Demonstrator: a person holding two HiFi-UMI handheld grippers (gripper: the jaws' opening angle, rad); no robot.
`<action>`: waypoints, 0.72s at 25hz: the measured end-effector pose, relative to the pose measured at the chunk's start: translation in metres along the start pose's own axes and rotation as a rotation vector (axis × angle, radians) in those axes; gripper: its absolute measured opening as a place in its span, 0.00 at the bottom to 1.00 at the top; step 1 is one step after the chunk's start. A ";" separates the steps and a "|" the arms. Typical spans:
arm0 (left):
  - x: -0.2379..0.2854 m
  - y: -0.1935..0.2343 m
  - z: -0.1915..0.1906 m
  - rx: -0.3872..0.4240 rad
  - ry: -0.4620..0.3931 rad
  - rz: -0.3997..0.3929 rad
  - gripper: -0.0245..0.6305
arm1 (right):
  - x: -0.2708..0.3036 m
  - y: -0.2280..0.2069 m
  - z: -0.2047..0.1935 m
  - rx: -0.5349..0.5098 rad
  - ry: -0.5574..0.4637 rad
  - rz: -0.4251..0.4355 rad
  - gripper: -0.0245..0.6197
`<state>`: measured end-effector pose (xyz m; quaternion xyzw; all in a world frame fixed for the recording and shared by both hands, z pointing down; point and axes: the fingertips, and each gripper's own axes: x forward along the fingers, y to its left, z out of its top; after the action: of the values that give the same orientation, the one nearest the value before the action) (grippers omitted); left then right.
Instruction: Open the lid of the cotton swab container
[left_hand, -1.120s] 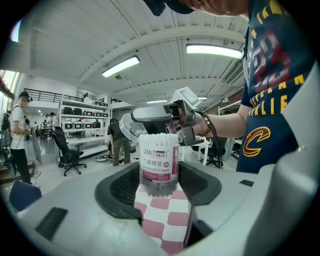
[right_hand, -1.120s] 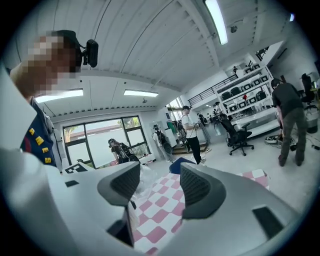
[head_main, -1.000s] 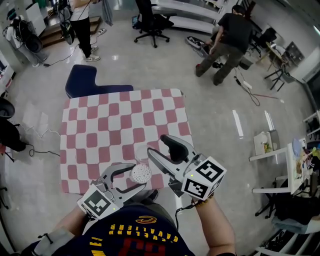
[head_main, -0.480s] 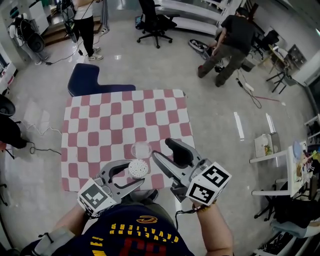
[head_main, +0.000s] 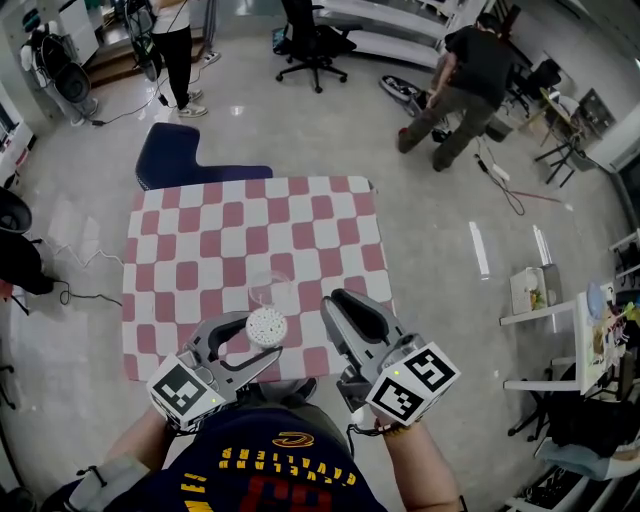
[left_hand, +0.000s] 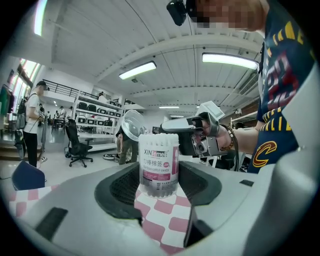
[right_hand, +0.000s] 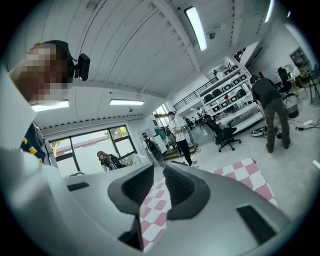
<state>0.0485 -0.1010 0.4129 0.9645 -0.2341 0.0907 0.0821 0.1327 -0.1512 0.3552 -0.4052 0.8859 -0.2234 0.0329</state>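
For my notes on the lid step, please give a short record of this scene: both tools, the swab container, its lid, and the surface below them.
left tool: shut on the cotton swab container, held upright
lid: clear, flipped open, tilted up at the container's top edge
right tool: jaws have just been closing, narrow gap, nothing between them
below: pink and white checkered cloth

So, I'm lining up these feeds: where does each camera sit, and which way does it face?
Head view: on the head, steeply down at the checkered cloth; left gripper, right gripper and shirt show.
Left gripper view: along its jaws, clamped on the cotton swab container; shirt beyond.
Right gripper view: along jaws just closing, nothing between; shirt at left.
Shared: cloth in all three.
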 end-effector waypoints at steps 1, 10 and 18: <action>-0.001 0.002 -0.002 0.014 0.005 0.002 0.41 | -0.001 -0.002 -0.001 0.000 -0.002 -0.015 0.14; 0.000 0.009 0.006 0.003 -0.016 0.013 0.41 | -0.005 -0.008 -0.018 -0.053 0.022 -0.086 0.05; 0.000 0.013 0.009 0.033 -0.016 0.010 0.41 | -0.006 -0.009 -0.029 -0.049 0.037 -0.096 0.05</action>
<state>0.0440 -0.1144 0.4053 0.9652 -0.2382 0.0870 0.0639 0.1357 -0.1413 0.3841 -0.4436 0.8712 -0.2104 -0.0041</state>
